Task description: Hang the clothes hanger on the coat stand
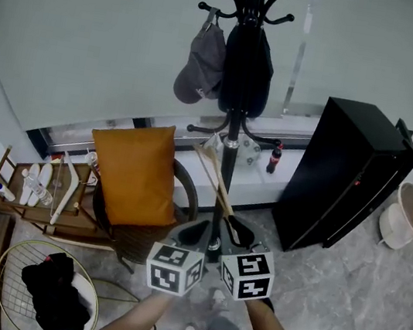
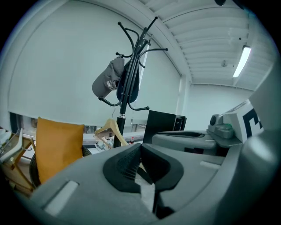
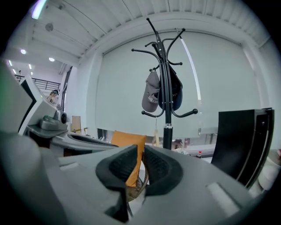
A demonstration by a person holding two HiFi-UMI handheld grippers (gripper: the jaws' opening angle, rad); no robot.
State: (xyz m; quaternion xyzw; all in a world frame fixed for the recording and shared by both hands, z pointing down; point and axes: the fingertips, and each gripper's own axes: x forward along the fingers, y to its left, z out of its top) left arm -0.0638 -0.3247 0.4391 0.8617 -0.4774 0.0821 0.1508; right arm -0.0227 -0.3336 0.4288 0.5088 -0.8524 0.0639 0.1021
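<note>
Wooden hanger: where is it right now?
In the head view, the wooden hanger sits low against the coat stand pole, just right of the orange cushion.

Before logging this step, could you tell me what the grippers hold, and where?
Nothing: left gripper and right gripper are empty; hanger sits by the coat stand.

Coat stand (image 1: 234,126): black, upright, w/ curved hooks in upper & lower tiers. Clothes hanger (image 1: 218,176): pale wood, tilted, close against the pole low down, just under a lower hook; can't tell if it's hooked on.
</note>
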